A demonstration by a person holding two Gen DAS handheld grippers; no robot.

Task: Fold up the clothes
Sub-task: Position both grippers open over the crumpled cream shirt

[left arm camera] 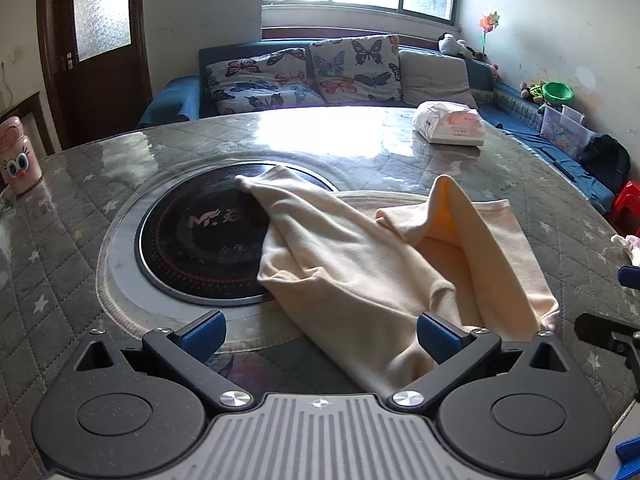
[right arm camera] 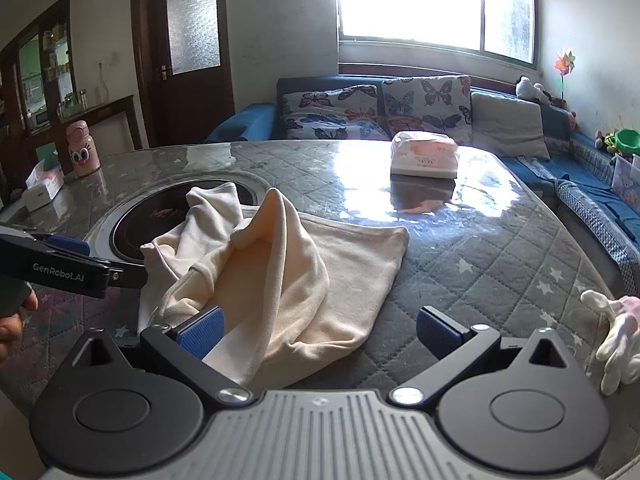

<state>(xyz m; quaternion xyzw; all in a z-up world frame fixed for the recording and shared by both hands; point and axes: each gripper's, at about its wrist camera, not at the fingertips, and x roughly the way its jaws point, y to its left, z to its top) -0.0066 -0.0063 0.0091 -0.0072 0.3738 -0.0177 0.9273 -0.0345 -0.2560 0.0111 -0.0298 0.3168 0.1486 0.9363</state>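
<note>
A cream-coloured garment lies crumpled on the quilted grey table, partly over a round black cooktop. It also shows in the right wrist view. My left gripper is open, its blue pads wide apart, with the garment's near edge lying between and under them. My right gripper is open too, its left pad over the garment's near fold. The left gripper's side also shows in the right wrist view.
A pack of tissues sits at the table's far side. A pink bottle stands at the left edge. White gloves lie at the right edge. A tissue box is at the far left. A sofa is behind the table.
</note>
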